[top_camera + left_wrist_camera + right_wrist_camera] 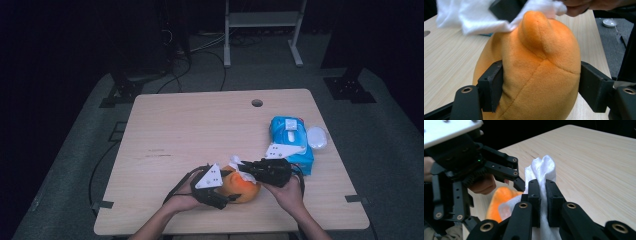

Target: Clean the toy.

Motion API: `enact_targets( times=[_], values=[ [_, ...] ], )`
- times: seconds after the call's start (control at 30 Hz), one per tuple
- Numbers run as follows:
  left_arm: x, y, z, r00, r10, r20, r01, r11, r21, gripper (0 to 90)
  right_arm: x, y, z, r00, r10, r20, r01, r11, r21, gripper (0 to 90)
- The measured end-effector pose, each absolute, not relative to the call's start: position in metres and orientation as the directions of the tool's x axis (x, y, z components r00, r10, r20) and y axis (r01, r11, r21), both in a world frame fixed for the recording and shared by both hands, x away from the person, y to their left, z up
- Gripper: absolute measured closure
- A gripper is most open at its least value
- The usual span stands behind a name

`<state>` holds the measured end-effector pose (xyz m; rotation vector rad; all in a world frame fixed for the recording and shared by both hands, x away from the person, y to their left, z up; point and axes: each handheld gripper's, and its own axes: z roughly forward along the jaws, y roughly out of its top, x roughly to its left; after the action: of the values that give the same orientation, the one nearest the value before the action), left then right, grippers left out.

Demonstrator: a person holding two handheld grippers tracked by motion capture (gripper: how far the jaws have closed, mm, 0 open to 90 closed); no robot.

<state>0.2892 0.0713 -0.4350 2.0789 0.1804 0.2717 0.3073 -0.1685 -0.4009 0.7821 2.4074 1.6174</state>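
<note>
Plush toy first: we think it is soft, light and squashy, so it will bend if we squeeze hard. It sits on the wooden table, near the edge by us. Our left gripper hugs the toy on both sides, low on its fat body, a good spot to hold. Our right gripper is pinched tight on a white wipe, thin and floppy, just above the toy and touching its top. Right of the toy lies a blue wipe pack. Beyond the toy the table is smooth, and the room is dark with a grey floor
</note>
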Motion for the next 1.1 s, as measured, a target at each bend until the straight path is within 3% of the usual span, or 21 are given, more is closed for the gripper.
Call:
enact_targets(
  times=[0.37,0.73,1.1],
  values=[
    [0.286,0.065,-0.434,0.965,0.212,0.157,-0.024,-0.522,0.853,29.5,0.321,-0.200,-0.421,-0.792,0.569,0.220,0.438,0.279,0.854,83.0],
    [0.287,0.063,-0.432,0.959,0.230,0.167,-0.019,-0.532,0.846,30.7,0.314,-0.177,-0.402,-0.841,0.500,0.206,0.379,0.273,0.884,82.8],
    [0.307,0.074,-0.432,0.929,0.369,0.008,0.160,-0.424,0.891,33.0,0.315,-0.206,-0.407,-0.795,0.562,0.231,0.412,0.220,0.884,82.9]
  ],
)
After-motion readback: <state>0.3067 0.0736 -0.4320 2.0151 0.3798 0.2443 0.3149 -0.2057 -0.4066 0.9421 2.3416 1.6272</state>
